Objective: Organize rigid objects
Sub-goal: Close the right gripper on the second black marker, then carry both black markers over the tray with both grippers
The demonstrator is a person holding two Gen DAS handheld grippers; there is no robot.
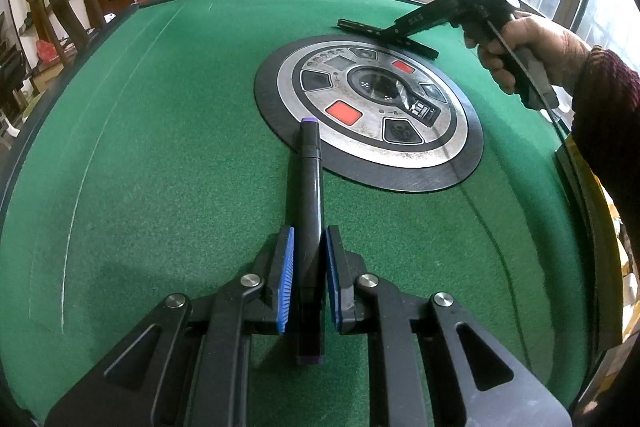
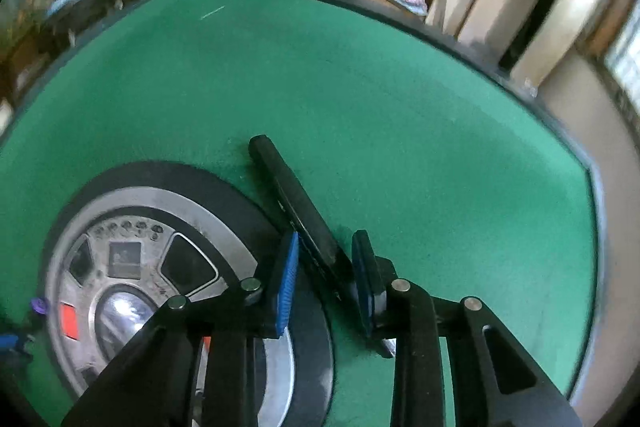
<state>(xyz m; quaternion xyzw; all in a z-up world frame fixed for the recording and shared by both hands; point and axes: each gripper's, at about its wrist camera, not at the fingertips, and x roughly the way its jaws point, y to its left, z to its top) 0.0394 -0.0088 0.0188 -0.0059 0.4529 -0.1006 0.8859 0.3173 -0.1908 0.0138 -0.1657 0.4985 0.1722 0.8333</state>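
The table [image 1: 140,147] is covered in green felt, with a round control panel [image 1: 368,107] set into its middle; all places below are given from that panel.

Left gripper [image 1: 310,247]: closed on a black marker [image 1: 310,187]. Both blue pads [image 1: 286,267] press the barrel near its rear end. The marker points toward the panel, and its purple cap tip lies at the panel's near rim. The barrel sits low over the felt; contact with the felt cannot be confirmed.

Right gripper [image 2: 326,267]: a person's hand [image 1: 520,55] in a dark red sleeve holds it at the panel's far side. A long black bar [image 2: 296,211] runs slantwise between its jaws. The right pad [image 2: 366,275] touches the bar and the left pad [image 2: 286,283] stands at its other edge; the grip appears closed on the bar. The bar lies just beside the panel's outer ring, on its far side, its free end pointing away over the felt.
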